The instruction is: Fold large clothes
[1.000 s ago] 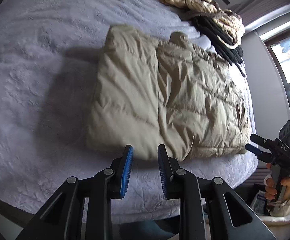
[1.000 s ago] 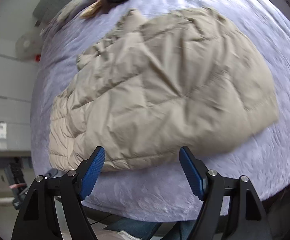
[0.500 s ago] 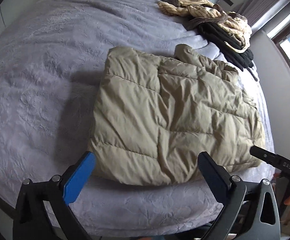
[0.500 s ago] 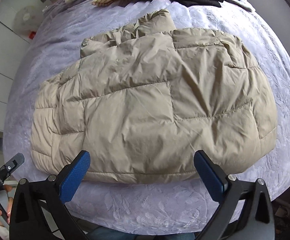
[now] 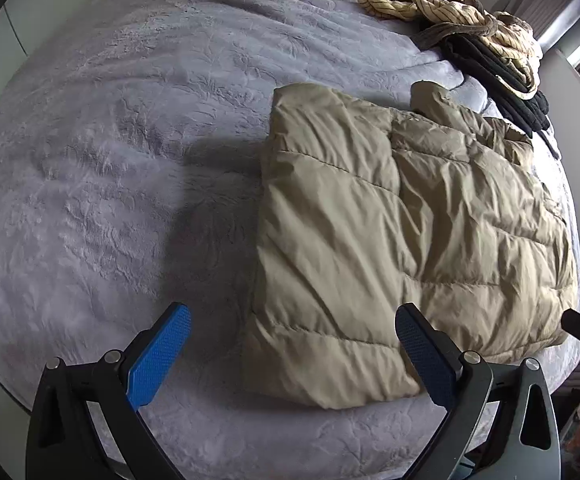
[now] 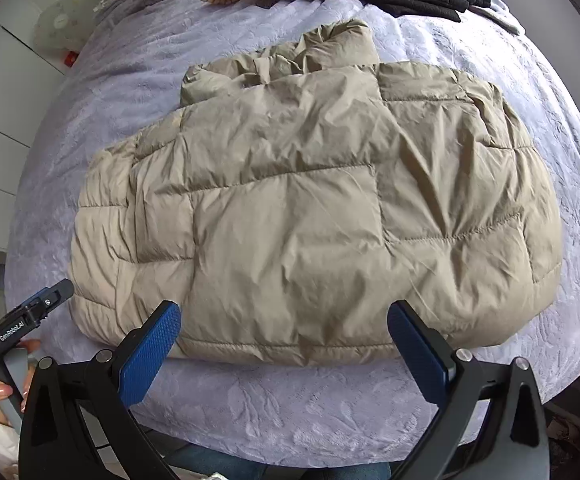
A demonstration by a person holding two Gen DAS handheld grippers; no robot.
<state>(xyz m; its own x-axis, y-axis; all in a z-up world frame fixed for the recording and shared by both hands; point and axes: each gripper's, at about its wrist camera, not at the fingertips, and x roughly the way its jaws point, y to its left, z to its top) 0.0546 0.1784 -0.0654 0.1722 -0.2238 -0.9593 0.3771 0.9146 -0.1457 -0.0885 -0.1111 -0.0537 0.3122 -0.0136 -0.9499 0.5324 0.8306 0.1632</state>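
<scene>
The left hand-held gripper (image 5: 291,350) is released, its two blue pads wide apart, and it holds nothing. It hovers over the near edge of the bed (image 5: 130,140), with the jacket's corner between its fingers. The right hand-held gripper (image 6: 284,350) is also released and empty, above the near hem of the jacket (image 6: 290,208).

The jacket, a beige padded one, lies flat on the bed with the sides already folded in, so it makes a rough rectangle. In the left view it fills the area from 12 to 4 o'clock; in the right view it sits in the centre, the collar at 12 o'clock.

I judge that the side folds are done and the step in hand is the last fold, hem to collar. The next move probably calls for both grippers to go down to the near hem, one at each corner, close on the thick padding and carry it toward 12 o'clock.

The near hem lies close to the edge of the bed, so there is little room below it. At 9 o'clock in the left view the bed is bare and wide. At 1 o'clock a pile of clothes (image 5: 485,36) lies near the collar, which limits room beyond it.
</scene>
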